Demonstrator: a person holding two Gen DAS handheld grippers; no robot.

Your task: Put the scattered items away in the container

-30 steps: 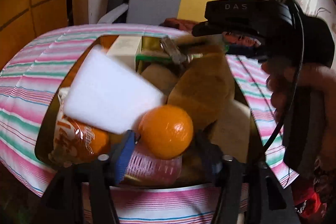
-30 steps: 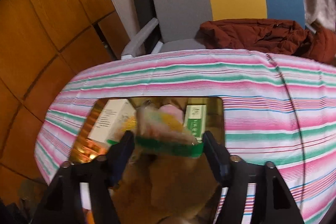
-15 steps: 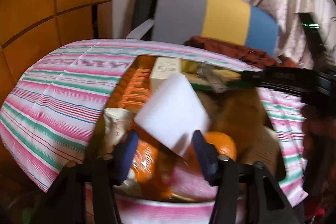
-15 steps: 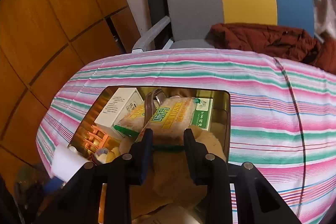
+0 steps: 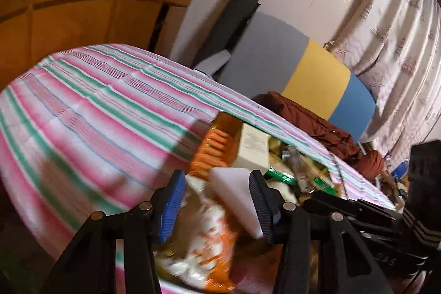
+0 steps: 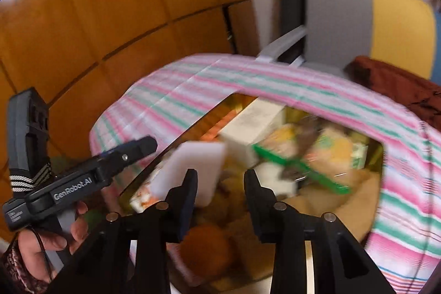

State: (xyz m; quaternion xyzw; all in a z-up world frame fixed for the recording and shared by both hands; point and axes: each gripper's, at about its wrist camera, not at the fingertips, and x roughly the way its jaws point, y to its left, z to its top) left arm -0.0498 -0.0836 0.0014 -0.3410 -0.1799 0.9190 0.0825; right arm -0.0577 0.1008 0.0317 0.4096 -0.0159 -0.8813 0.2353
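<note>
A shiny gold-walled container (image 6: pixel 193 128) sits on the striped tablecloth (image 5: pixel 110 115), full of items. Among them are a white sponge (image 6: pixel 198 167), a cream box (image 6: pixel 248 126), green-edged snack packets (image 6: pixel 303 153) and an orange (image 6: pixel 206 244). My right gripper (image 6: pixel 220 183) hovers over the container, jaws opening, with nothing pressed between them. My left gripper (image 5: pixel 216 192) is at the container's left rim, jaws opening. The white sponge (image 5: pixel 234 189) shows behind its fingers and lies loose above an orange-and-white snack bag (image 5: pixel 209 239). From the right wrist view the left gripper (image 6: pixel 132 150) is clear of the sponge.
A grey, yellow and blue chair (image 5: pixel 303 68) with a dark red jacket (image 5: pixel 311 126) stands behind the table. Wooden wall panels (image 6: pixel 124 18) run along the left. A hand (image 6: pixel 55 239) holds the left gripper's handle. The right gripper's body (image 5: pixel 358 211) crosses the container's right side.
The right gripper let go of a green-edged packet, which now lies in the container. Both grippers' jaws narrowed, both wrists rolled, and the left gripper shifted toward the container's left rim.
</note>
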